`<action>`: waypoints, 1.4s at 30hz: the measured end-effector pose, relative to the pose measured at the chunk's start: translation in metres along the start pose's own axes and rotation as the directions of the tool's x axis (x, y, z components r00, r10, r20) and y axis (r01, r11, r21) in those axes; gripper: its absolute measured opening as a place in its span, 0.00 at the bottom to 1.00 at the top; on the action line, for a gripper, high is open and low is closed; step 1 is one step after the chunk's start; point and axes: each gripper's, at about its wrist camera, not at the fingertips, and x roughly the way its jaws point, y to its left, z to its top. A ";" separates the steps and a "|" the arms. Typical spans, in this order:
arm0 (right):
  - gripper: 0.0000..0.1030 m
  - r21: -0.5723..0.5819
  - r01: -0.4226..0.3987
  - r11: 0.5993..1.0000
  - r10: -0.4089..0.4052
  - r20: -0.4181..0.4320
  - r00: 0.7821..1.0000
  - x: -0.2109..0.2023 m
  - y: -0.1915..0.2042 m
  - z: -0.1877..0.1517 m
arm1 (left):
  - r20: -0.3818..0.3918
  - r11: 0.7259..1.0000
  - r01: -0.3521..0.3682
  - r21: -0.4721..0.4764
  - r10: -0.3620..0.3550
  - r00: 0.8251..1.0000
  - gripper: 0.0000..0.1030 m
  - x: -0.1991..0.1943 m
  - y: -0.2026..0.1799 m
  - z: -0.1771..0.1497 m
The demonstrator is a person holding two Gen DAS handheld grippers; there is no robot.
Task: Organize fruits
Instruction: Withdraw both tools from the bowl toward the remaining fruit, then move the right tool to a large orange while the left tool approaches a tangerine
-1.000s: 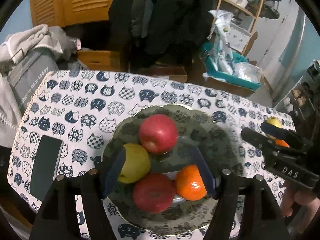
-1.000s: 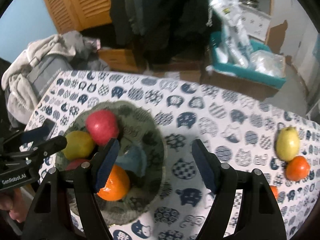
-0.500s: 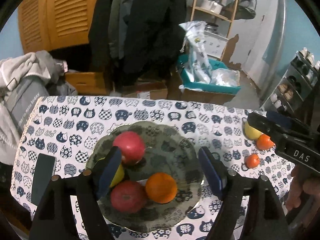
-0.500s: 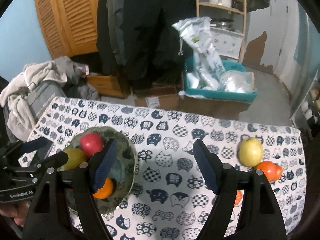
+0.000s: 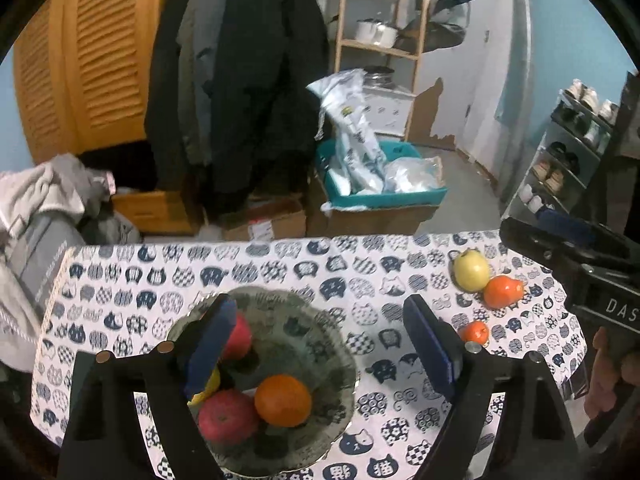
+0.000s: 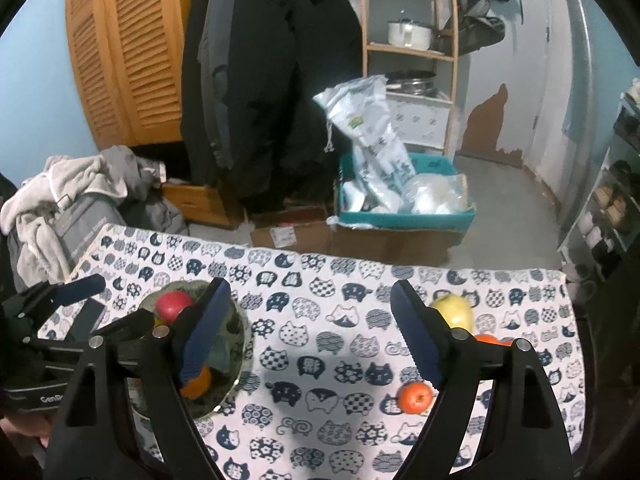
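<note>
Table point(image 5: 280, 272) in cat-print cloth; glass plate point(image 5: 320, 332) under the left gripper point(image 5: 320, 348), jaws wide, empty, holding two red apples, an orange point(image 5: 283, 400) and a yellow fruit. Right gripper point(image 6: 310, 340) spread wide, empty. Yellow apple point(image 6: 454, 312) just beyond its right finger, small tangerine point(image 6: 416, 397) beside that finger.

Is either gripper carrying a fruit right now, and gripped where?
Nothing is held. The left gripper is open above the plate, and the right gripper is open over the tablecloth; both gaps show nothing between the fingers.
</note>
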 end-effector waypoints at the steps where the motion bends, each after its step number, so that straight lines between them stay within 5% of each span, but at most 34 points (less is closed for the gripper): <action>1: 0.81 -0.001 0.008 1.000 -0.008 0.009 1.000 -0.005 -0.003 0.001 | 0.007 1.000 0.003 0.010 -0.004 1.000 0.86 -0.002 -0.004 0.002; 28: 0.81 0.065 0.090 0.994 -0.094 0.058 0.994 -0.051 -0.078 -0.013 | 0.025 0.988 0.088 0.128 -0.092 0.995 0.86 -0.002 -0.079 0.023; 42: 0.81 0.122 0.149 0.981 -0.143 -0.057 0.988 -0.027 -0.147 -0.029 | -0.069 0.981 0.082 0.178 -0.071 0.995 0.88 0.050 -0.111 0.023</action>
